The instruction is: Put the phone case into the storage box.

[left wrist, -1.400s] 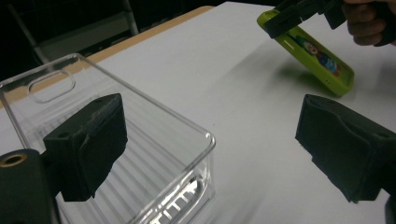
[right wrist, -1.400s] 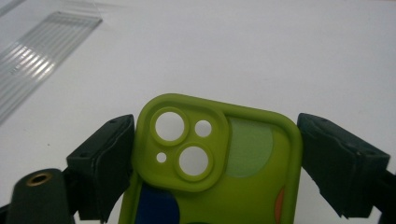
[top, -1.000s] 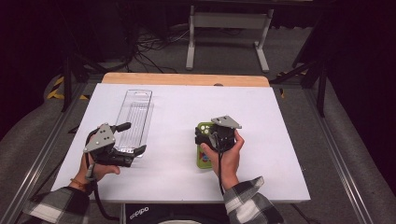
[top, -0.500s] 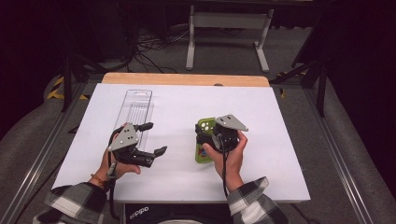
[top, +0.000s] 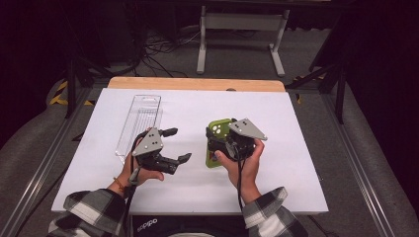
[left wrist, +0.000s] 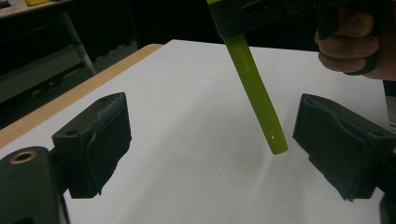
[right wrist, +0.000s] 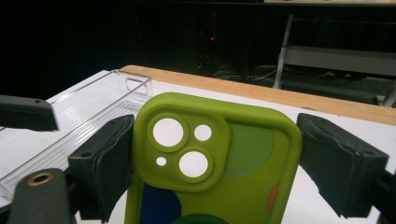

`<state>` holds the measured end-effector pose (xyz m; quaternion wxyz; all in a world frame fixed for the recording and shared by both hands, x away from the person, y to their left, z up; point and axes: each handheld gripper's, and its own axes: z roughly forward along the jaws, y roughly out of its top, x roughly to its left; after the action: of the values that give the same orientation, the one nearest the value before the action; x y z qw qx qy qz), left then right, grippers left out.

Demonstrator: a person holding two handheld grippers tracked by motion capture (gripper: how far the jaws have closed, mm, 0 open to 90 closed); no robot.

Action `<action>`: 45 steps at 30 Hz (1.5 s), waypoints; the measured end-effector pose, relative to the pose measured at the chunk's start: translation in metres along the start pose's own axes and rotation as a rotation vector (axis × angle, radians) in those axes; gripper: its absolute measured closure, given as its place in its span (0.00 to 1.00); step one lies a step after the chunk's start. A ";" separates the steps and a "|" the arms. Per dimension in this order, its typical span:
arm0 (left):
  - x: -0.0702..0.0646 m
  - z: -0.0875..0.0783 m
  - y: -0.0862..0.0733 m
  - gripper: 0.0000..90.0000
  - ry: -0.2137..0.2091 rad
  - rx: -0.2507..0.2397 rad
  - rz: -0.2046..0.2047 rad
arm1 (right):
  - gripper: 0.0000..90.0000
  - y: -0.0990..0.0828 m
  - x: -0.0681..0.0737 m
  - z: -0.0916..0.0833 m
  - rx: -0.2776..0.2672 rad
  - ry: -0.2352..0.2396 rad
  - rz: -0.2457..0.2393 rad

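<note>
White sheet (top: 296, 163) is laid over a wood-edged table (top: 197, 84); dark room behind, with a grey metal stand (top: 239, 29) and cables on the floor.

Right gripper (top: 223, 144) is seen in the high view at centre-right, held in the person's right hand (top: 244, 165). In the right gripper view, a green phone case (right wrist: 210, 158) sits between its pads, camera cut-outs facing the lens. Left pad (right wrist: 105, 161) is touching the case edge; a narrow gap is seen at the right pad (right wrist: 338, 161), so a clamp cannot be confirmed. Case is raised off the sheet, tilted, lower end hanging down, as seen in the left gripper view (left wrist: 254, 93).

Left gripper (top: 179, 144) is held just left of the case, jaws pointed toward it and spread wide, with nothing between the pads. Jaws have just been closing slightly. In the left gripper view the case's lower end is seen edge-on, ahead of the jaws, nearer the right pad (left wrist: 341, 140), not touched by either.

Clear plastic tray (top: 141, 123) is lying flat on the sheet at far left, long axis pointing away from the person, hang-tab end farthest. Nothing is seen inside it. It is passed just behind the left gripper and is well apart from the case.
</note>
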<state>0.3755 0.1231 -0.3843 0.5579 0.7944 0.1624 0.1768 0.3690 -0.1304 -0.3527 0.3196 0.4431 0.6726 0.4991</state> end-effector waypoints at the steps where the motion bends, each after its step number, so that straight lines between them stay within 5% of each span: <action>1: 0.000 0.002 0.000 0.14 -0.005 0.004 0.007 | 0.17 0.000 0.001 0.000 0.000 0.000 -0.004; 11: -0.005 0.017 0.004 0.33 -0.039 0.000 0.007 | 0.17 -0.002 0.015 -0.002 -0.027 0.015 -0.047; 26: -0.004 0.030 0.007 0.66 -0.102 -0.035 -0.063 | 0.17 -0.006 0.029 -0.007 -0.098 0.008 -0.083; 30: -0.006 0.031 0.007 0.75 -0.092 -0.039 -0.061 | 0.17 -0.008 0.031 -0.006 -0.100 0.007 -0.087; 45: -0.008 0.031 0.005 0.85 -0.047 -0.037 -0.039 | 0.17 -0.013 0.039 -0.002 -0.096 0.009 -0.096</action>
<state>0.3827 0.0923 -0.3904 0.5793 0.7847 0.1615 0.1503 0.3478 -0.0973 -0.3641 0.3611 0.3921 0.6699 0.5168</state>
